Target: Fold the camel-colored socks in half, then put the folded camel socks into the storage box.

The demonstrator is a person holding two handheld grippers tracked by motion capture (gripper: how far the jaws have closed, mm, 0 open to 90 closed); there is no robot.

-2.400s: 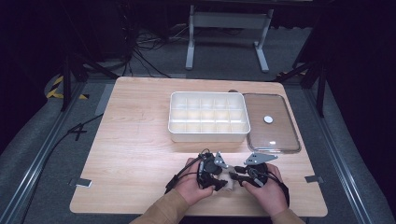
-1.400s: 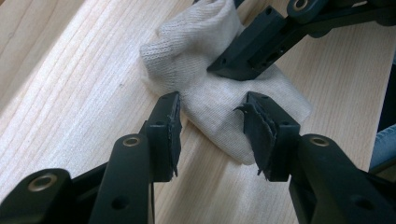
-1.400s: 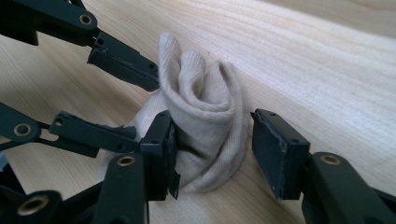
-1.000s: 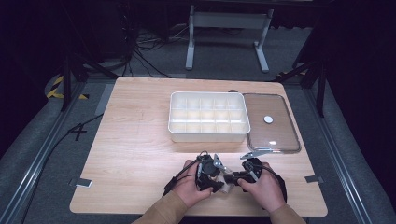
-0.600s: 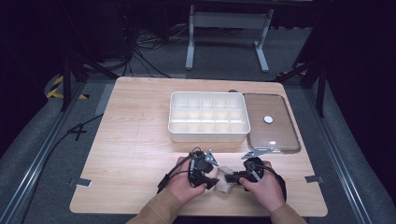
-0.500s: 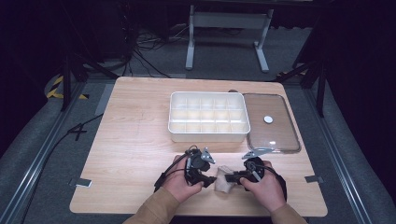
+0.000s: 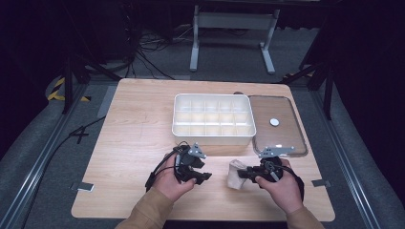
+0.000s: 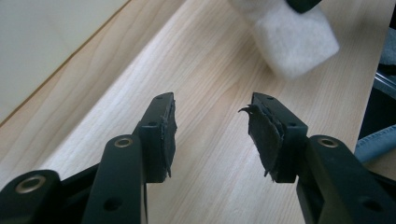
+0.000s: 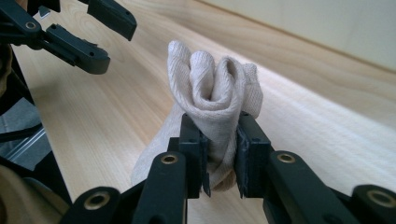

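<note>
Both forearms, in tan sleeves, are brought in from the near edge of the table, and a gripper is held in each hand. The left gripper (image 7: 204,177) is angled toward the right one, its jaws spread apart with nothing between them, having just been opening; worn padding is seen on its pads (image 8: 167,133). The right gripper (image 7: 242,173) is pointed toward the left one, and its jaws, which have just been closing, are pressed on a rolled cloth (image 9: 212,112). The two grippers are kept apart.
</note>
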